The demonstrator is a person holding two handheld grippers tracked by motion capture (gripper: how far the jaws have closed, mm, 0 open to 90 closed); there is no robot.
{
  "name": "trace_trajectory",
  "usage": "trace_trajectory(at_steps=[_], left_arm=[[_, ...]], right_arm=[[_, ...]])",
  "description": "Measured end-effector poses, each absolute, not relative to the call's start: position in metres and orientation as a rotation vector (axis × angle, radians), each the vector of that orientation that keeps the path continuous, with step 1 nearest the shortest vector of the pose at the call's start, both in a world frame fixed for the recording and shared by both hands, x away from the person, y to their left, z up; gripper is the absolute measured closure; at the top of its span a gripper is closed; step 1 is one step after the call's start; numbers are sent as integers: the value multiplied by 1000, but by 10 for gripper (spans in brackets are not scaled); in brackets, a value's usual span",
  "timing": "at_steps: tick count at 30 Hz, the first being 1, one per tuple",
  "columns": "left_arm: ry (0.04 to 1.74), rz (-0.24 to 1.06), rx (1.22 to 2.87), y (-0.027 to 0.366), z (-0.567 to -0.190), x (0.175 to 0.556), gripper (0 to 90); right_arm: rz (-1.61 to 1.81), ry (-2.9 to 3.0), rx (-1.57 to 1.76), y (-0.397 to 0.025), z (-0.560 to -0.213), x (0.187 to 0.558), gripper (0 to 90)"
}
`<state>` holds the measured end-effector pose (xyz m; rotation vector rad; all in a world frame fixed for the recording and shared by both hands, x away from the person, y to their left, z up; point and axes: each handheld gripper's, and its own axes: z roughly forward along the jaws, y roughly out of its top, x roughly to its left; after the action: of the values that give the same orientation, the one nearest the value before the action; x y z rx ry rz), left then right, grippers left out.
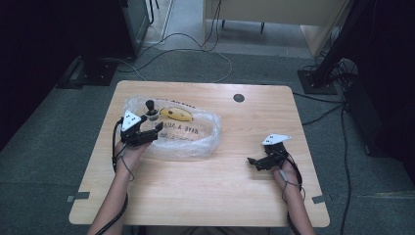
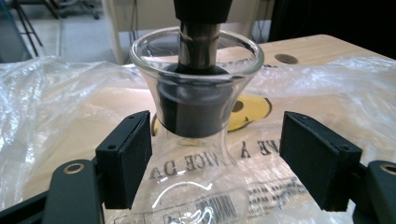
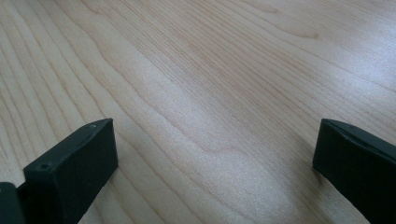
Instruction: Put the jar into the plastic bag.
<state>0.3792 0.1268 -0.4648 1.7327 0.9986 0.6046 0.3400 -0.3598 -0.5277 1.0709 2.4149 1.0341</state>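
Observation:
A clear glass bottle (image 2: 196,154) with a black stopper (image 2: 198,28) stands on a clear plastic bag (image 1: 195,139) at the table's left. My left gripper (image 2: 215,158) is open, its two jaws on either side of the bottle's neck; the left jaw is close to the glass, the right one stands apart. In the high view the left gripper (image 1: 149,131) sits by the bottle (image 1: 150,112). A yellow banana (image 1: 176,114) lies on the bag behind it. My right gripper (image 1: 253,161) is open above bare wood at the table's right.
The wooden table (image 1: 215,191) has a round cable hole (image 1: 239,98) near its far edge. The printed plastic bag spreads over the left half. Cables run over the floor (image 1: 195,58) behind the table, and dark equipment stands at both sides.

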Motion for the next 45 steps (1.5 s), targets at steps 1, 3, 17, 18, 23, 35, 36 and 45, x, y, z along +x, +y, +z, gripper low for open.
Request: trace_trajectory(at_steps=[1, 3, 17, 18, 23, 35, 36, 45], left_arm=[[996, 603, 1741, 127, -464, 379, 256], [992, 598, 1754, 129, -463, 377, 257], [924, 582, 1865, 131, -453, 365, 257], [925, 578, 1866, 131, -452, 364, 257], [927, 550, 1904, 134, -451, 361, 257], [904, 528, 1961, 132, -453, 353, 257], [903, 530, 1964, 132, -453, 353, 257], [876, 506, 1991, 137, -451, 347, 256]], right_arm=[[1034, 2415, 1071, -360, -528, 340, 0], [1034, 2415, 1070, -360, -528, 340, 0], [1033, 2418, 1068, -360, -528, 340, 0], [1033, 2418, 1068, -360, -528, 340, 0], [1033, 2418, 1070, -360, -528, 340, 0], [1039, 2431, 1053, -360, -528, 341, 0], [1039, 2431, 1051, -360, -528, 341, 0], [1043, 2439, 1041, -361, -528, 342, 0]])
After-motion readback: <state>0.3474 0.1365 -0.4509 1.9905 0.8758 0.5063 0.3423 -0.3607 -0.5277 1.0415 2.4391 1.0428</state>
